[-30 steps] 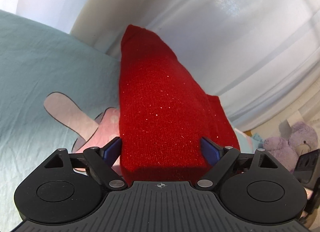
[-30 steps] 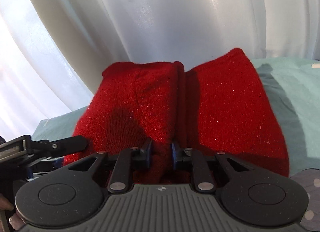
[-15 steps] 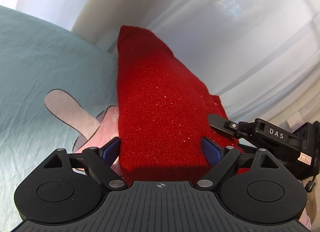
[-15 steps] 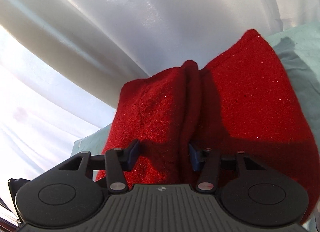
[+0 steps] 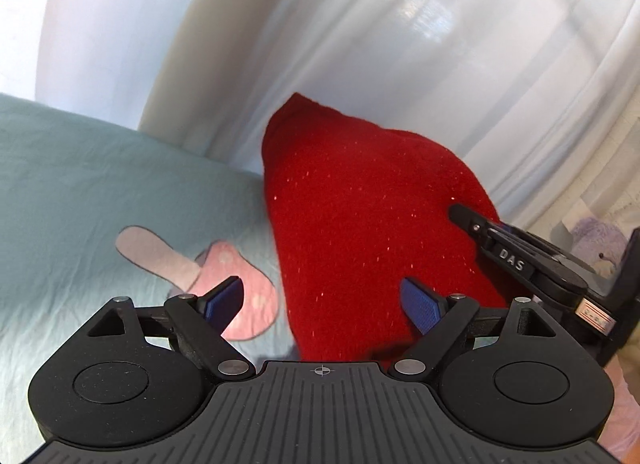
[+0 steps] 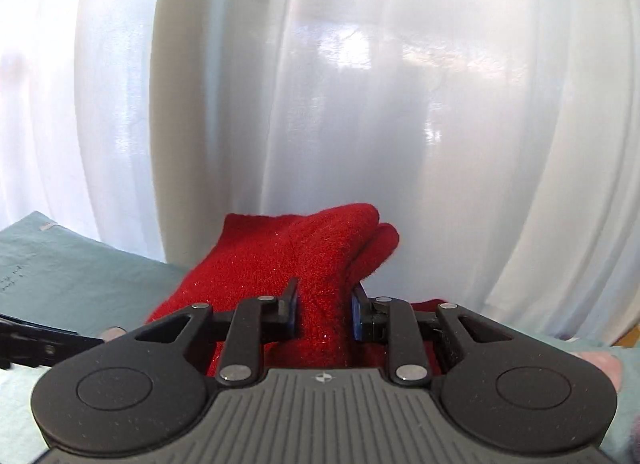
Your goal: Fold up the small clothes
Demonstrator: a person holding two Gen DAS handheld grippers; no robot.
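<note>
A folded red knitted garment (image 5: 360, 232) lies on the pale green sheet (image 5: 80, 184). My left gripper (image 5: 322, 302) is open; its blue pads stand wide apart, the garment's near edge between them. My right gripper (image 6: 324, 312) has its jaws partly apart with a fold of the red garment (image 6: 296, 260) between the pads; whether they press it is unclear. The right gripper's finger also shows at the right of the left wrist view (image 5: 516, 260).
White curtains (image 6: 360, 84) hang close behind the garment. A pink mushroom print (image 5: 192, 276) is on the sheet left of the garment. A purple plush toy (image 5: 596, 240) sits at the far right.
My right gripper opened from a tight pinch and tilted up towards the curtains. My left gripper pulled back slightly, staying open. The right gripper came into the left view.
</note>
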